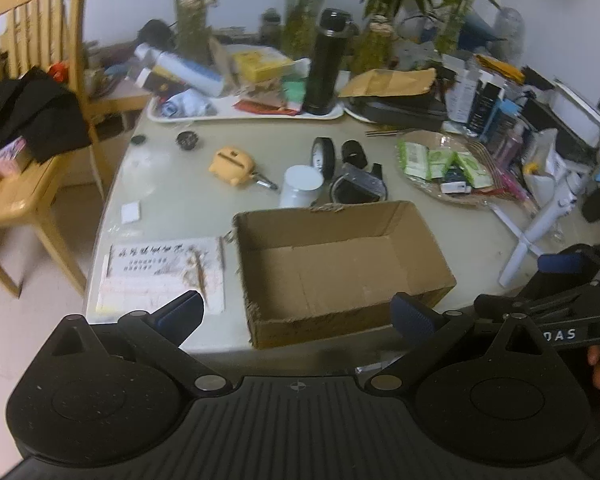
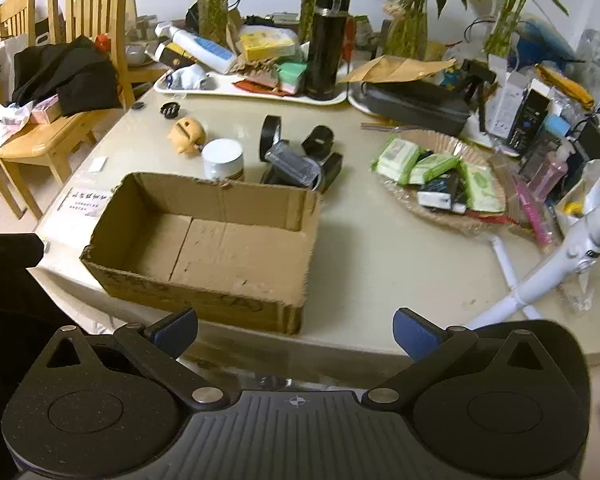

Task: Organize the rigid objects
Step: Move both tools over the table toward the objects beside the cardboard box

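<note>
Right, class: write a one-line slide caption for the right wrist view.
Open right gripper faces an empty brown cardboard box; a white-lidded jar and black tape roll stand behind it.

Wooden chair (image 1: 40,92) with black cloth (image 1: 32,114), black flask (image 2: 326,44) on white tray (image 2: 256,90), potted greenery (image 2: 414,12) behind.

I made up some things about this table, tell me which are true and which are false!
1. The cardboard box has nothing in it. True.
2. The left gripper is holding the yellow piggy toy. False: both it and the right gripper are open and hold nothing; the toy sits on the table.
3. The tall black bottle stands upright on a white tray. True.
4. The white jar is inside the box. False: it stands on the table just behind the box.
5. The green packets lie in a shallow basket. True.
</note>
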